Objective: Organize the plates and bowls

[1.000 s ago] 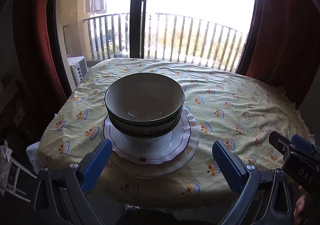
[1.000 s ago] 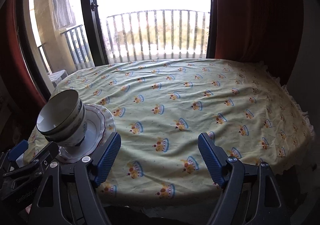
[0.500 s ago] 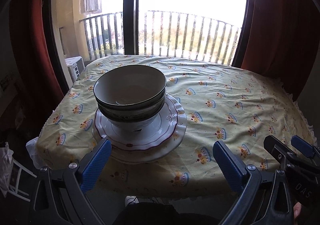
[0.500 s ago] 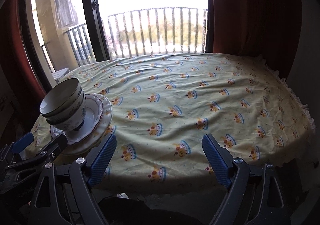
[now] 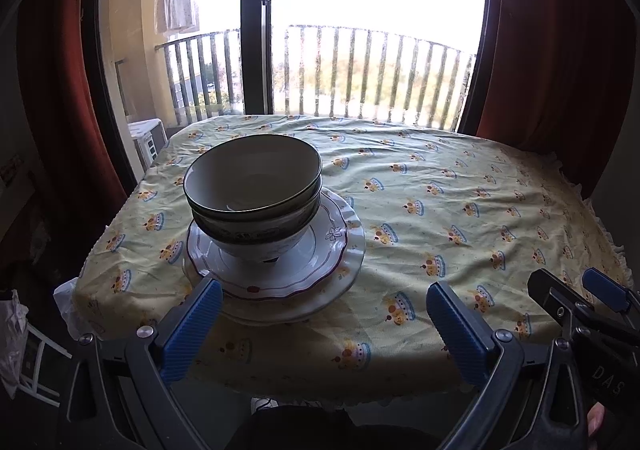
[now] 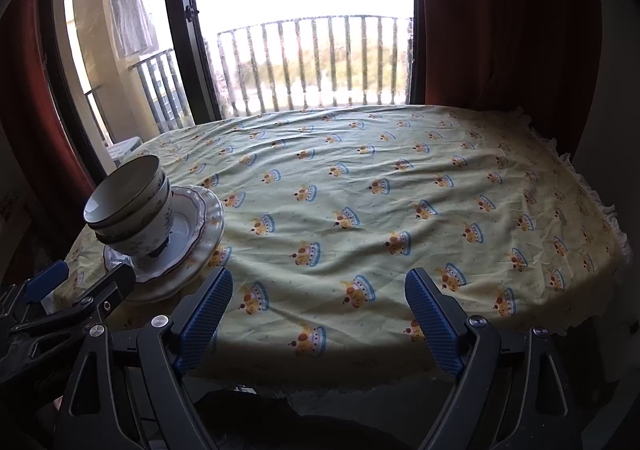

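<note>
The crockery stood gathered in a single pile near the left, near corner of the table (image 5: pixel 460 209). Two bowls (image 5: pixel 253 185) were nested one inside the other, and they sat upright on two stacked plates (image 5: pixel 320 250), the smaller red-rimmed plate resting on a wider white one. Such an arrangement, wide pieces at the bottom and deep ones on top, probably served to keep the pile steady and compact, and it suggested that the organizing was finished or nearly so.

The left gripper (image 5: pixel 324 314) hung just short of the table's near edge with its jaws spread wide and nothing between them, its left pad overlapping the near rim of the lower plate in the picture; whether it touched could not be told. The right gripper (image 6: pixel 319 310) was likewise wide and empty, held over the near edge with the pile off to its left.

The left wrist view looked down into the top bowl, which appeared empty, and showed the red line around the upper plate. The right wrist view instead gave the pile in profile, showing the flower pattern on the lower bowl's side and the wide stretch of crown-printed tablecloth (image 6: pixel 400 189) to the right, on which no other dish lay.
</note>
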Motion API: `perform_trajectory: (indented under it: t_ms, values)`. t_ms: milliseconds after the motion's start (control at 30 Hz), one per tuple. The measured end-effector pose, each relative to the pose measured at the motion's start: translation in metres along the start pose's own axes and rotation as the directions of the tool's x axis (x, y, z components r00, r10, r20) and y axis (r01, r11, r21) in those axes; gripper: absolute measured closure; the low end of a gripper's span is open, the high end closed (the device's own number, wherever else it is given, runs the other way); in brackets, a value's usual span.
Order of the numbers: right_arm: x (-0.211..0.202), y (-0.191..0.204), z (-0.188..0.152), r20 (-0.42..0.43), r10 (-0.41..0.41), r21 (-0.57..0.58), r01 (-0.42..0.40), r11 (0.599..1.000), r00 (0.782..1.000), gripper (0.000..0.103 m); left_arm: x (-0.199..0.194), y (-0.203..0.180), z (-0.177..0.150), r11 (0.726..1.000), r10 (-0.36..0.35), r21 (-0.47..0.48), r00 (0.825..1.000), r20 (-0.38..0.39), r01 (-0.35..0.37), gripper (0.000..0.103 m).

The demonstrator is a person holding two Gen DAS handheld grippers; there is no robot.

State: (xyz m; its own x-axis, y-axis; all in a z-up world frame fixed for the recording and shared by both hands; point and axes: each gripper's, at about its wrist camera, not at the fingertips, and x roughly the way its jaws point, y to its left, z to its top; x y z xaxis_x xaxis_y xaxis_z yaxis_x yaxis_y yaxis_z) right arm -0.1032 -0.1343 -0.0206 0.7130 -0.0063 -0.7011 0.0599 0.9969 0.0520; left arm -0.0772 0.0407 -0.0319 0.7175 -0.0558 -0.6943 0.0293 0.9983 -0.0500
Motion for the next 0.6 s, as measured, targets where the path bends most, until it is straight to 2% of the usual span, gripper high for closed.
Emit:
perform_trajectory:
  t_ms: [600]
  values:
    - [0.0013, -0.0028, 0.0008, -0.001, -0.003, 0.01, 0.003, 1.0, 1.0, 0.012, -0.0004, -0.0029, 0.0001, 1.0, 0.012, 0.014, 1.0, 0.001, -0.012, 0.0]
